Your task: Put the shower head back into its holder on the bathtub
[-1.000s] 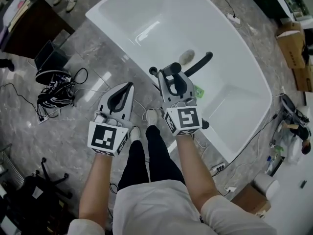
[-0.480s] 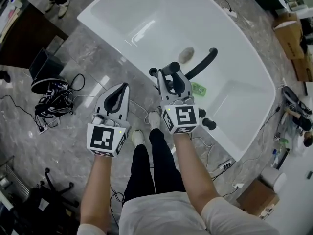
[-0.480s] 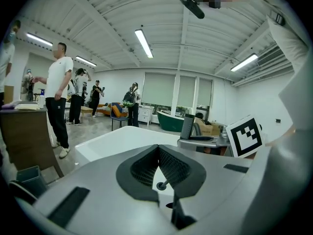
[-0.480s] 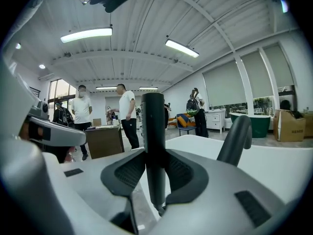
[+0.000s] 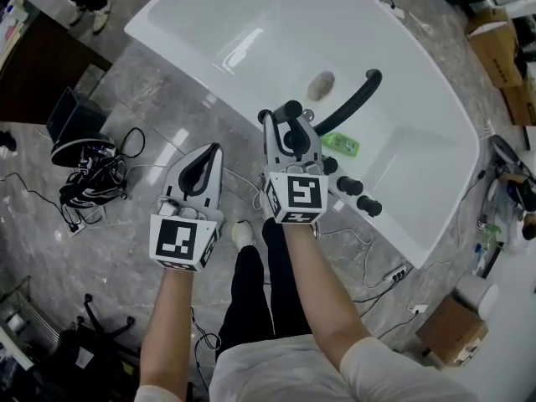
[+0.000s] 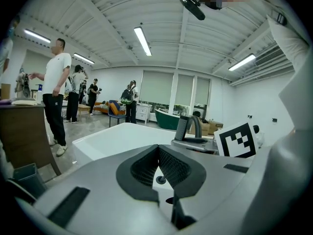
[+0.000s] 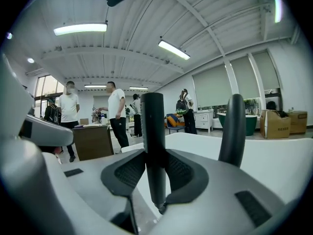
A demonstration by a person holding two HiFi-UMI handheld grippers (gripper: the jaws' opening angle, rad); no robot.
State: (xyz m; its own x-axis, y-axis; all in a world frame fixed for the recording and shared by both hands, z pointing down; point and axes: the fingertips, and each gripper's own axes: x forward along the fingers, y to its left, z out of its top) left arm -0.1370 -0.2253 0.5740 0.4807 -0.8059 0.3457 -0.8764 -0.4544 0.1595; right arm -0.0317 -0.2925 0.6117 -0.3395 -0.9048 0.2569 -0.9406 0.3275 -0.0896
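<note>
In the head view my right gripper (image 5: 289, 131) is shut on the black handle of the shower head (image 5: 291, 112), which it holds upright over the near rim of the white bathtub (image 5: 251, 23). The right gripper view shows that handle (image 7: 153, 131) clamped between both pads, with the curved black spout (image 7: 233, 131) just right of it. My left gripper (image 5: 211, 151) hangs over the floor to the left of the tub, shut with nothing in it; its pads (image 6: 168, 163) meet. The holder itself I cannot make out; the gripper covers that stretch of rim.
Black tap knobs (image 5: 358, 196) sit on the rim right of my right gripper, a green item (image 5: 340, 145) and the drain (image 5: 321, 84) lie inside the tub. A tangle of cables (image 5: 90, 162) lies on the floor at left, cardboard boxes (image 5: 496, 38) at far right. People (image 6: 57, 97) stand across the room.
My right gripper has sunk with the shower head towards the tub rim and turned a little, and the tap knobs now show beside it. The left gripper has dropped slightly, still shut.
</note>
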